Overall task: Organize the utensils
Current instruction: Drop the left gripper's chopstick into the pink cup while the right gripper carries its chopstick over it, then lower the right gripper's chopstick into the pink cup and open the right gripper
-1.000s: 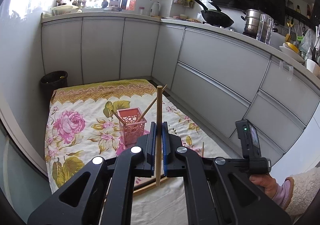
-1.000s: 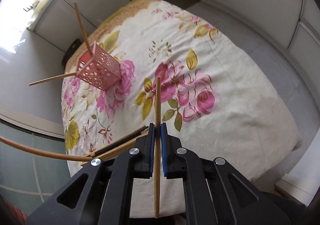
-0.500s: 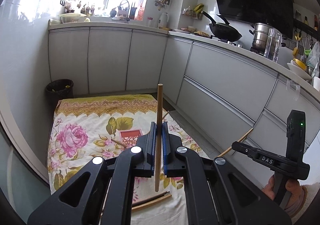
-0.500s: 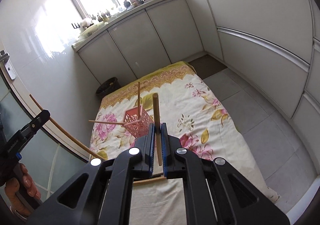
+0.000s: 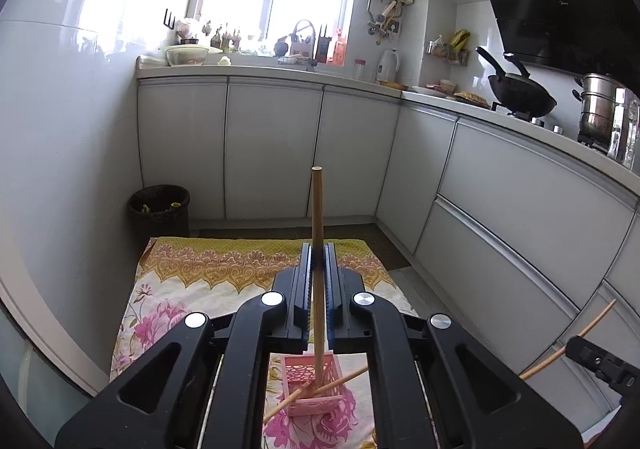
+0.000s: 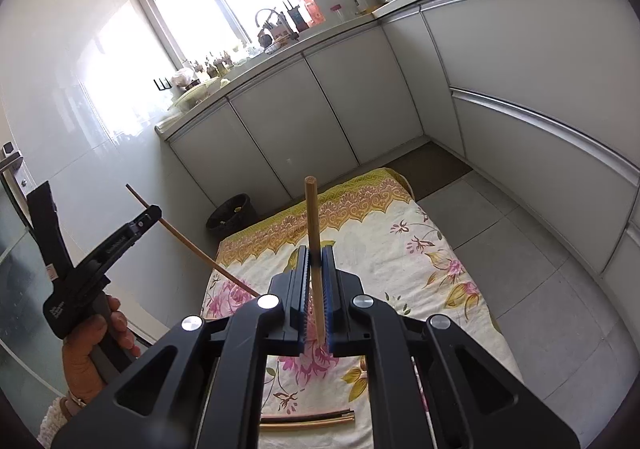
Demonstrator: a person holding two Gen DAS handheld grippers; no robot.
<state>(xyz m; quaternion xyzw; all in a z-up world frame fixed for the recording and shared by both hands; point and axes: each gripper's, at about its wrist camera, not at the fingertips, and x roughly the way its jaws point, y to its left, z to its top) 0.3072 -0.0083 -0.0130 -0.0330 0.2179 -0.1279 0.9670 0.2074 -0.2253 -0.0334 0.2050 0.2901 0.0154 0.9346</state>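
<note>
On kitchen floor [image 6: 520, 249]: floral cloth [image 6: 380, 233], pink basket [image 5: 312, 381]; left tongs [image 5: 318, 289], right tongs [image 6: 316, 289] each clamping chopstick.

A floral cloth [image 6: 404, 249] covers the tiled floor [image 6: 532, 249]; a pink basket [image 5: 313, 383] stands mid-cloth, loose chopsticks [image 6: 308, 420] at its near edge.

Pink basket [image 5: 313, 383], flowery cloth [image 6: 416, 249]
Cloth's cream with pink roses, yellow-orange border; chopstick [image 5: 317, 249] tan, bin [image 5: 159, 209] black.

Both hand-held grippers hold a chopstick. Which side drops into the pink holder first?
Left, probably. Its chopstick hangs with its tip at the pink holder opening in the left wrist view. The right chopstick shows no holder beneath.
</note>
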